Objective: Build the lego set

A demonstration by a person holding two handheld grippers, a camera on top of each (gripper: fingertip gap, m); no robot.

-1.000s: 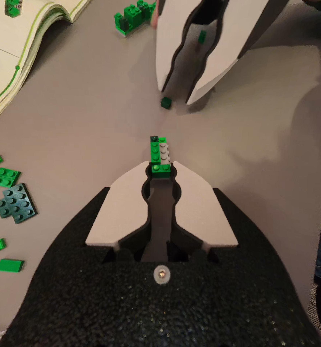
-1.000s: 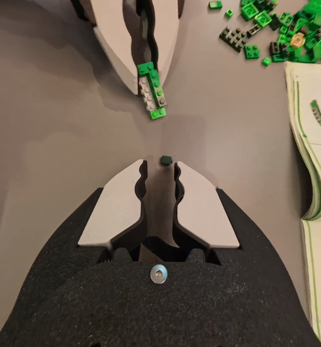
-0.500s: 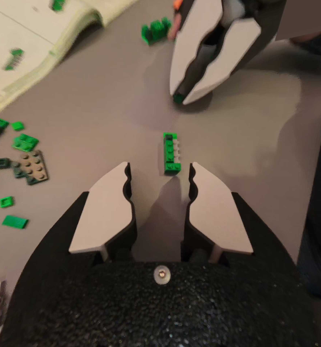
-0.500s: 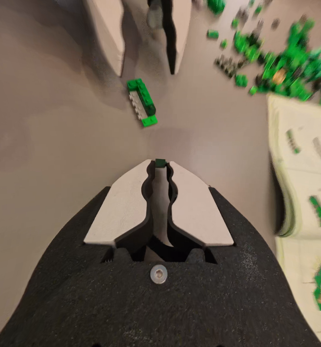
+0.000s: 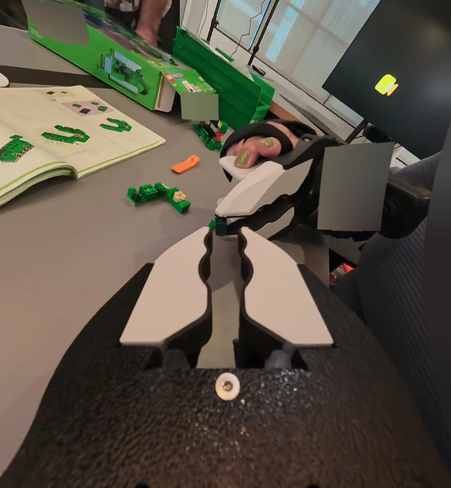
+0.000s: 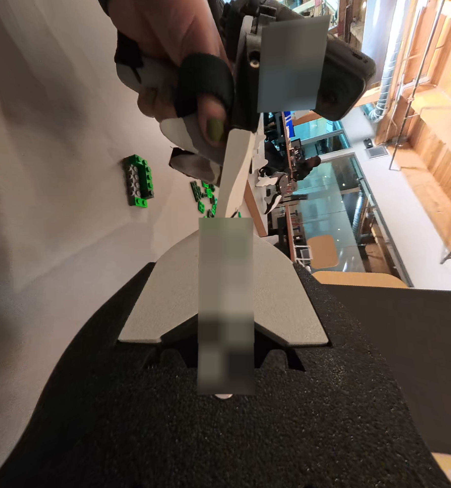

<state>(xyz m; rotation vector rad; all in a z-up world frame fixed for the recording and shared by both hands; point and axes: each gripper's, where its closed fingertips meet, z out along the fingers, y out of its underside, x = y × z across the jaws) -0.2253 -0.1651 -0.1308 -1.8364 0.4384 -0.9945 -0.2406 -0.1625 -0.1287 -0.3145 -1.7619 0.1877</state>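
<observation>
My left gripper (image 5: 224,232) is open with a narrow gap and is raised above the grey table (image 5: 60,250). My right gripper (image 5: 220,220) comes in from the right, shut on a small dark green brick (image 5: 221,227) held just beyond the left fingertips. A green and grey brick assembly (image 6: 138,181) lies loose on the table. In the right wrist view a mosaic patch hides my own fingertips; the left gripper's fingers (image 6: 232,163) show edge-on, held by a hand (image 6: 179,52).
An open instruction booklet (image 5: 47,137) and a green box (image 5: 118,60) lie at the left and back. A partly built green model (image 5: 158,194), an orange brick separator (image 5: 186,163) and another small build (image 5: 211,134) sit mid-table. Several loose green pieces (image 6: 203,195) lie beyond the assembly.
Both grippers lifted off the table and tilted up. The right carried the dark green brick to the left's tips. The left narrowed its opening. The green and grey assembly stayed down.
</observation>
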